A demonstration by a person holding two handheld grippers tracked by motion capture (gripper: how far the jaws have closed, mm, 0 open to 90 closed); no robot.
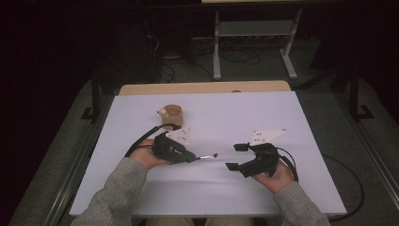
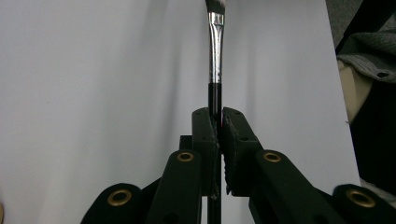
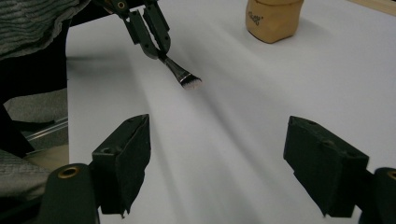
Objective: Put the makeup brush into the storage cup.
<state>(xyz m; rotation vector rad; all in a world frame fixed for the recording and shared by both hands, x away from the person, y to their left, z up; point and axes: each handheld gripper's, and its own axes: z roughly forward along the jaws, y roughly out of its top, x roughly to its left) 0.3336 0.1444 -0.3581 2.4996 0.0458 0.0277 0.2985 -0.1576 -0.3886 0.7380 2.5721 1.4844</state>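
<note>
The left gripper (image 1: pixel 190 157) is clamped on a brush (image 2: pixel 215 60) by its black handle just below the metal ferrule, so the bristle end pokes out toward three o'clock over the middle of the white table (image 1: pixel 291 117). The right gripper (image 1: pixel 236 157) sits at about four o'clock with its jaws wide apart and nothing between them, facing the brush tip, while a tan cup (image 1: pixel 172 114) stands off at eleven o'clock. The brush looks light, thin and stiff with soft bristles, so I'd say the handle is the place to grip, never the hairs.
</note>
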